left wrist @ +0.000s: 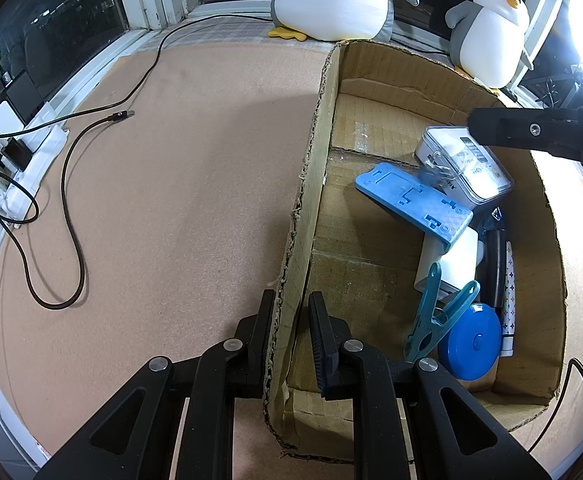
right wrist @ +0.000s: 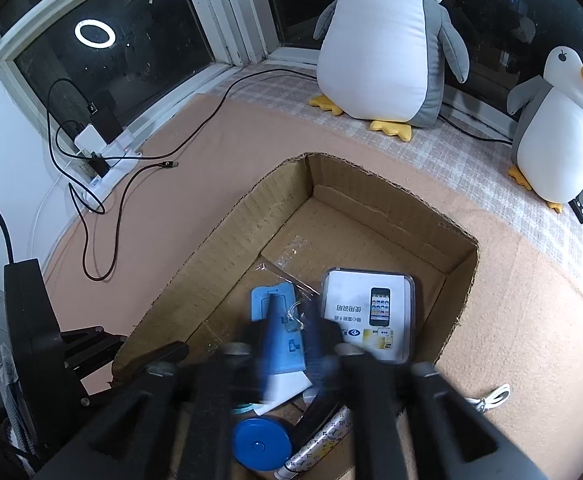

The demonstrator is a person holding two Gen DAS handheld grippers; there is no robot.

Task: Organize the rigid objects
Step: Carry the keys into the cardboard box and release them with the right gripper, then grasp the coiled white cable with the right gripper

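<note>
**Left gripper clamps the box wall, right gripper hangs over the pile**

Two grippers in play. The left gripper point(left wrist: 291, 320) is pinched tight on the left wall of the cardboard box point(left wrist: 311, 184), one finger outside, one inside, near the box's near-left corner. The right gripper point(right wrist: 291, 332) hangs over the box with its jaws parted; it's motion-blurred, and nothing is pressed between the pads, though the blue plastic bracket point(right wrist: 277, 332) shows through the gap below.

One box, and everything's bunched along its right wall. Count with me: one blue plastic bracket point(left wrist: 415, 204), tilted, resting on one white block point(left wrist: 451, 264); one clear-cased white package point(left wrist: 467, 168) touching the bracket's far end, printed with a phone picture; one teal clothespin point(left wrist: 439, 320) leaning by one round blue tape measure point(left wrist: 471, 344) at the near-right corner; one patterned white tube point(left wrist: 507, 304) along the right wall beside one black item I can't identify. The box's left half is bare cardboard.

Outside, on the pink mat point(left wrist: 171, 180): one loose dark cable point(left wrist: 71, 208) towards the left edge, and two plush penguins point(right wrist: 387, 40) on the far edge.
</note>
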